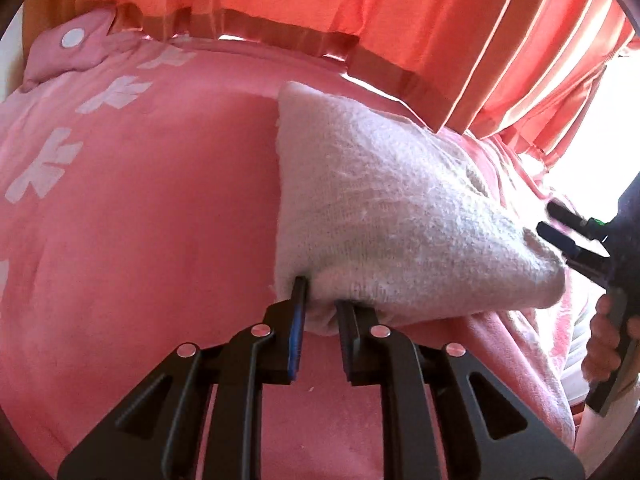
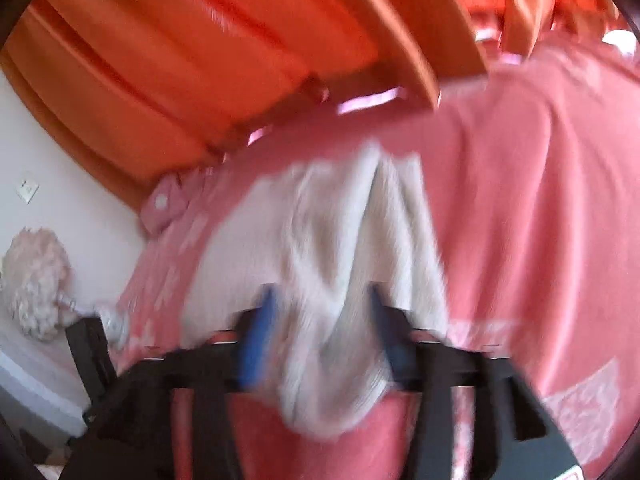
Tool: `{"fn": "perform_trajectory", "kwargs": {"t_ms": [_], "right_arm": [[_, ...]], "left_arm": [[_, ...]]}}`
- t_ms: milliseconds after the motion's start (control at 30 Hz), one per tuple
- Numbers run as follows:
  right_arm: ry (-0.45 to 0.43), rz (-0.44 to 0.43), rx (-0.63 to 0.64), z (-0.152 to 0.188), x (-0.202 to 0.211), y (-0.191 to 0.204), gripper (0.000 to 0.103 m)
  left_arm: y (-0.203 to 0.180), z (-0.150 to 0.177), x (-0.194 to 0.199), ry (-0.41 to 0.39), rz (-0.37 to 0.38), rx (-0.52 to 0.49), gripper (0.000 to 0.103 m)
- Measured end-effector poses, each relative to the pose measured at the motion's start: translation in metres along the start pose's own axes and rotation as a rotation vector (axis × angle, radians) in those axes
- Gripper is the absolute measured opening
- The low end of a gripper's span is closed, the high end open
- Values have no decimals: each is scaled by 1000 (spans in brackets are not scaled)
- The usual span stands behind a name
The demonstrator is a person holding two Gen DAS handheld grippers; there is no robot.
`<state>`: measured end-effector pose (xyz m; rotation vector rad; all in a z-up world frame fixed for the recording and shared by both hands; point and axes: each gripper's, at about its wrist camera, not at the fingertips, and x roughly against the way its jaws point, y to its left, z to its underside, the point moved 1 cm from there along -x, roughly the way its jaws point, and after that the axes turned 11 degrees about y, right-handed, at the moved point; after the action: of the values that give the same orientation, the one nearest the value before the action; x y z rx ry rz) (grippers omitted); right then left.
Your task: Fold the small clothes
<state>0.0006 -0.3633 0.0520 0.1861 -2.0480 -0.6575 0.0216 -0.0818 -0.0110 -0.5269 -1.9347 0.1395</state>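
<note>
Surface: a bed under a pink bedspread [image 1: 168,208] with white prints along the left of the left-wrist frame; pink pillow [image 1: 72,48] at upper left.
Room: orange curtains [image 1: 400,8] across the top of both views; white wall with a switch plate [image 2: 27,191] at left of the right-wrist frame.
Task item: white knit garment [image 1: 392,216], centre-right, lifted off the bedspread between both tools.
Left gripper [image 1: 320,312]: clamped on the garment's lower left corner.
Right gripper [image 2: 322,320]: fingers either side of bunched knit, holding it; in the left-wrist view it meets the garment's right corner.
Surroundings: fluffy pale object [image 2: 36,280] at far left.
Hard to read: right-wrist view motion-blurred; fluffy object unidentifiable.
</note>
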Motion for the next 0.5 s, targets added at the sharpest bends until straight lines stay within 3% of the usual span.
{"fn": "perform_trajectory", "kwargs": {"t_ms": [200,333,500], "right_arm": [[180,-8,-96,-3,-45,-20,66],[175,-31,-126,3,-41,-19,68],[217,-92,-163,1,-49,-17,71]], "left_arm": [[0,6,7,-20,-8,-26,19],[-1,8,10,-16,4,-32,33],[-11,7,1,-8,-17,-68,42]]}}
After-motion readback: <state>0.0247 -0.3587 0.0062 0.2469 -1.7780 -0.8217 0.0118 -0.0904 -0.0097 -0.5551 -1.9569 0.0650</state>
